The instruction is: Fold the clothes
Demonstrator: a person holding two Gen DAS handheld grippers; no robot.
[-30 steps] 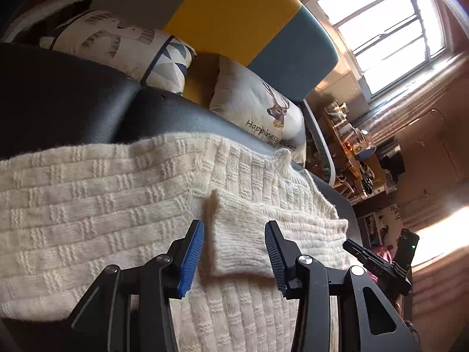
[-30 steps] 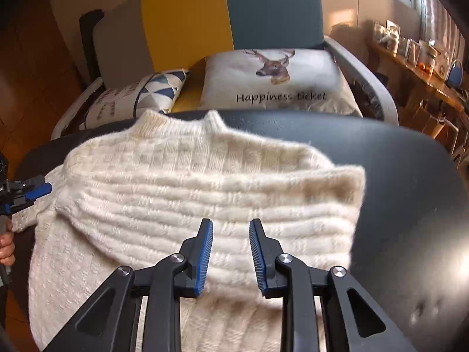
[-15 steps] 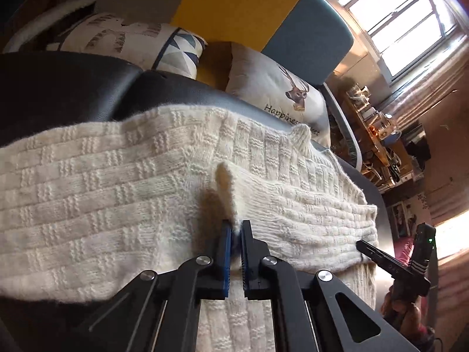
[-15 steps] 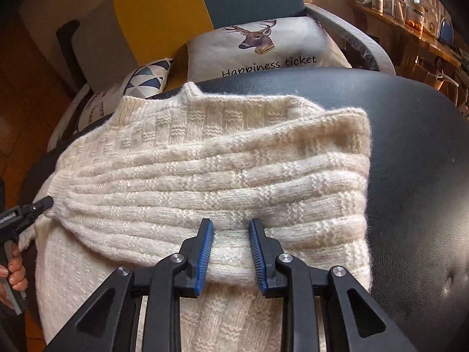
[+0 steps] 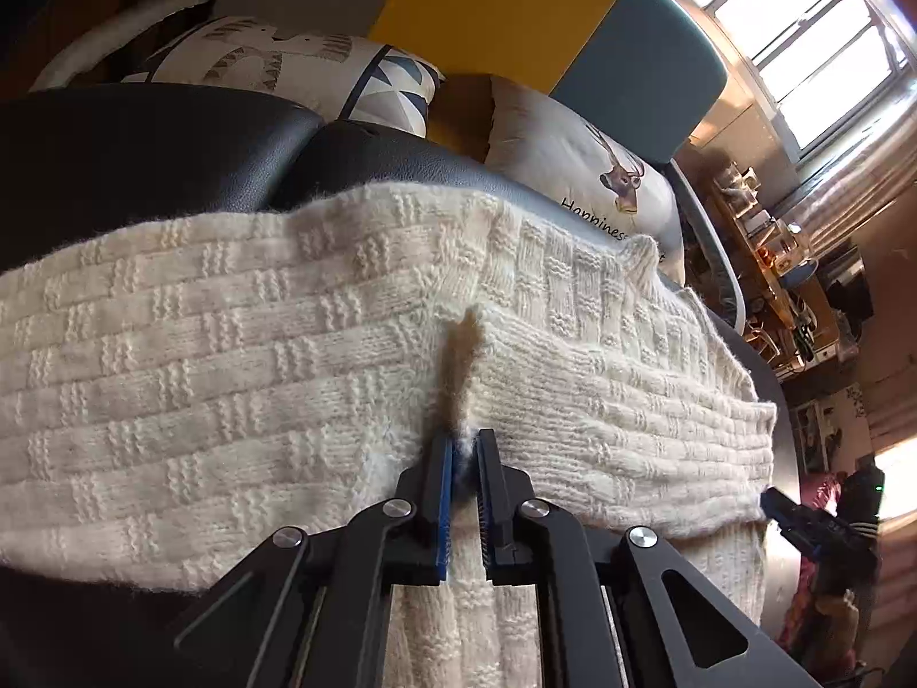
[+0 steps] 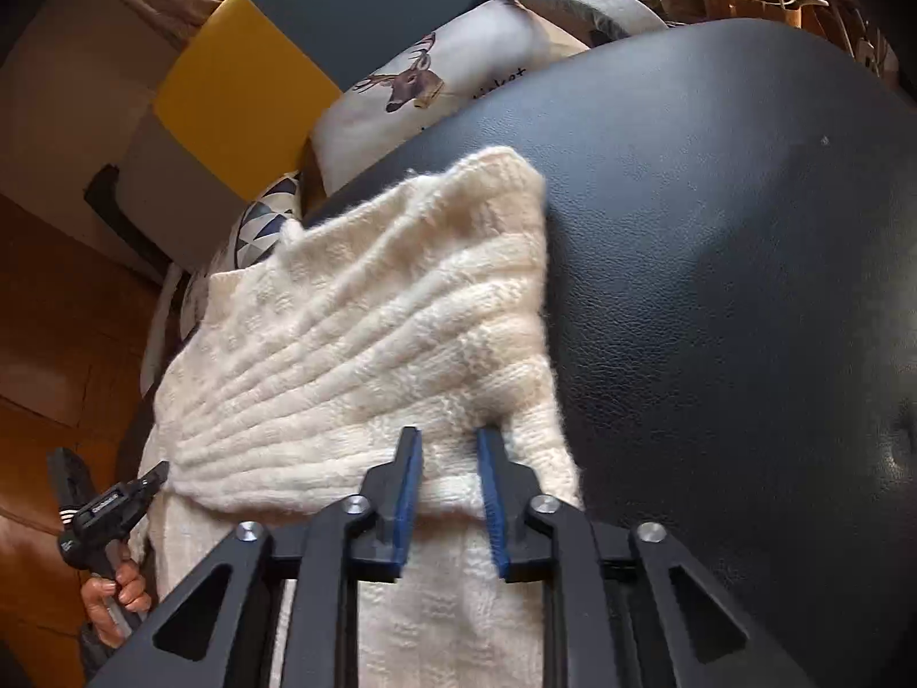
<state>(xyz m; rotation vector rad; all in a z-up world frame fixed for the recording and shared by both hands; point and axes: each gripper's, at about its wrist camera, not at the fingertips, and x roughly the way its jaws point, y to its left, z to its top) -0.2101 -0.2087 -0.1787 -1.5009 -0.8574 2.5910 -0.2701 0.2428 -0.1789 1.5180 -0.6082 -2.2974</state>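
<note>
A black leather seat [image 6: 716, 286], smooth and padded, carries a cream knitted sweater [image 5: 229, 372] spread across it, its right side short of the seat's right edge and its lower part hanging over the near edge. The knit is thick, soft and fuzzy in a basket-weave pattern. I judge it limp and light, apt to stretch, best taken at folded edges or the cuff. The left hand-held gripper [image 5: 465, 453] is clamped on a pinched ridge of knit. The right hand-held gripper [image 6: 447, 447] stands apart, straddling a folded edge.
</note>
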